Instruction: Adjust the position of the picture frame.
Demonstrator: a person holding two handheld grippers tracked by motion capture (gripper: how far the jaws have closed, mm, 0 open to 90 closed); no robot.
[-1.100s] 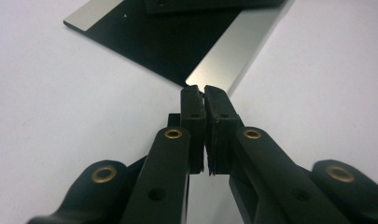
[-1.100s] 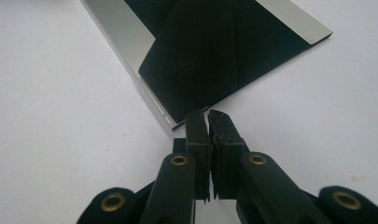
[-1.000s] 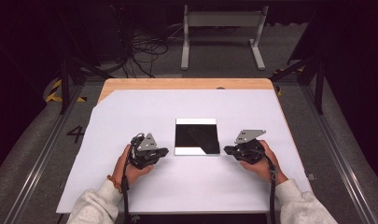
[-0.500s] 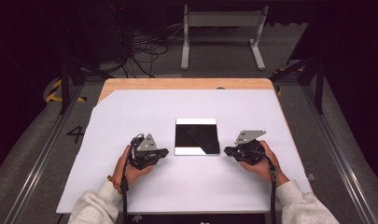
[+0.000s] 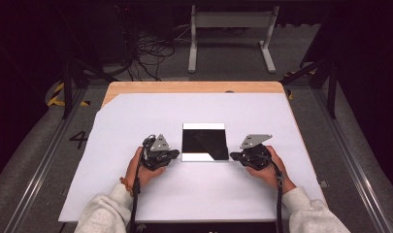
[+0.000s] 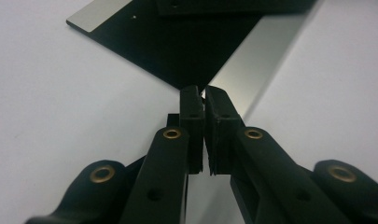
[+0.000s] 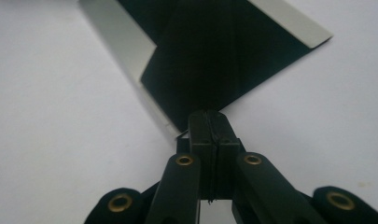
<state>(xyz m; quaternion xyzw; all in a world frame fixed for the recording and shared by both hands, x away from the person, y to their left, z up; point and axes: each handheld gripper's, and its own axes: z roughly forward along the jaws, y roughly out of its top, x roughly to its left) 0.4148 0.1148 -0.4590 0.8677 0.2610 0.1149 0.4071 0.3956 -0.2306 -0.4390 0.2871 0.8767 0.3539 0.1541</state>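
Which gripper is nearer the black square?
Roughly equal. The left gripper sits at the black square's near left corner, and the right gripper at its near right corner.

Square plate (image 5: pixel 204 141) on table (image 5: pixel 136 111) centre; left claw (image 5: pixel 171 156) at its left, right claw (image 5: pixel 236 156) at right.

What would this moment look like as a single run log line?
left gripper: jaws nearly shut, at near-left corner of black square sheet | right gripper: jaws shut, at its near-right corner | sheet flat on white table cover
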